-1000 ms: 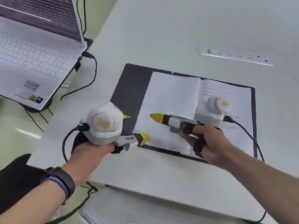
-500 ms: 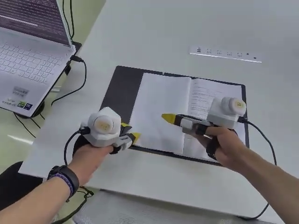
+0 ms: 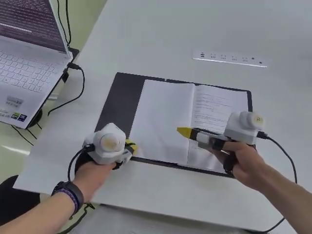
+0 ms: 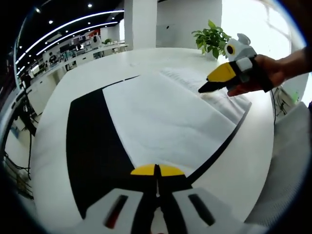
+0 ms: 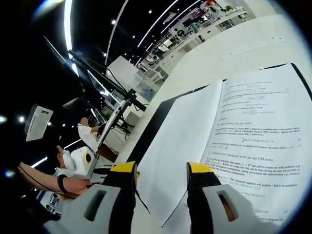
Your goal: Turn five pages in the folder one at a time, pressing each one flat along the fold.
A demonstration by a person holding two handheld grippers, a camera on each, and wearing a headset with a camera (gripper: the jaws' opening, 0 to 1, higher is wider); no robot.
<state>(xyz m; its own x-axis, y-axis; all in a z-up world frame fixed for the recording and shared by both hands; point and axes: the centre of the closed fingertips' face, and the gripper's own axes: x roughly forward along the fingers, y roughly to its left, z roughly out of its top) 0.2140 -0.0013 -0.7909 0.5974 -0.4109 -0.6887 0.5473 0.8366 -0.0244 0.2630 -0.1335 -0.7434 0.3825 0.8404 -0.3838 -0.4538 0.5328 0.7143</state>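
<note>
Open folder (image 3: 122,102) on the bench (image 3: 161,39). Right gripper (image 3: 184,131), jaws apart, hovers by the 6 o'clock end of the fold (image 3: 192,105); left gripper (image 4: 157,169), jaws together, at 7 o'clock. Best to sweep lightly toward 12.

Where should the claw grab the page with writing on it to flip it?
Probably its outer right edge, coming in from the right. The printed page lies flat and is bound at the fold on its left, so the right edge is the free one to lift.

The right tongs (image 5: 161,170), jaws spread, hang over the open folder (image 5: 155,124) where blank page (image 5: 183,144) meets printed page (image 5: 261,126).
</note>
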